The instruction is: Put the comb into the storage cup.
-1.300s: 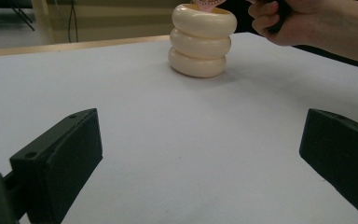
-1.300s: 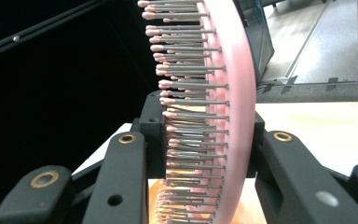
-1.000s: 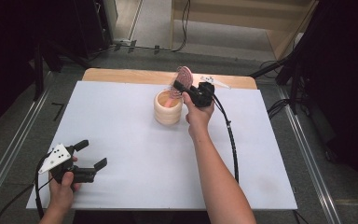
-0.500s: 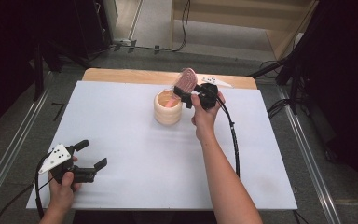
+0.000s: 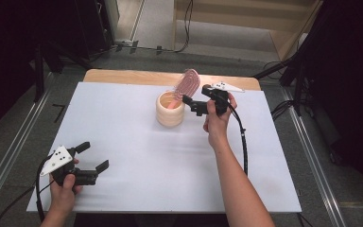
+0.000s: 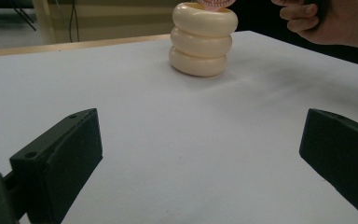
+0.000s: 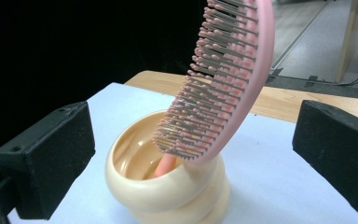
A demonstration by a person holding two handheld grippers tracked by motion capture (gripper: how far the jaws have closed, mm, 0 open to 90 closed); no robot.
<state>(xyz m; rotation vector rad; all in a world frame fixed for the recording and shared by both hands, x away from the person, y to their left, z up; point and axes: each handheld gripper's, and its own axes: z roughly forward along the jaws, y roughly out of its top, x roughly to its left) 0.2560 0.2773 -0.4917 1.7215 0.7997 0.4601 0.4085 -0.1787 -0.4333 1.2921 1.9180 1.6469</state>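
A cream ribbed cup point(image 5: 170, 112) stands on the white table sheet point(image 5: 137, 142), toward its far middle. A pink hairbrush point(image 5: 187, 83) stands handle-down in the cup and leans on the rim, bristles facing left. My right gripper point(image 5: 192, 105) hovers just right of the cup; its jaws have just been opening and stand wide. In the right gripper view the brush point(image 7: 228, 79) rises from the cup point(image 7: 168, 191) between the jaws, untouched by either. My left gripper point(image 5: 93, 156) rests open and empty near the front left corner, facing the cup point(image 6: 204, 39).
A bare wooden strip point(image 5: 123, 75) runs along the table's far edge. The right gripper's black cable point(image 5: 242, 142) trails back along the forearm. Metal rails point(image 5: 9, 161) and dark stands flank the table on the floor. Open white sheet lies between the two grippers.
The right gripper let go of the brush, opened wide and drew back to the right. The brush stays standing in the cup. The left gripper has not moved.
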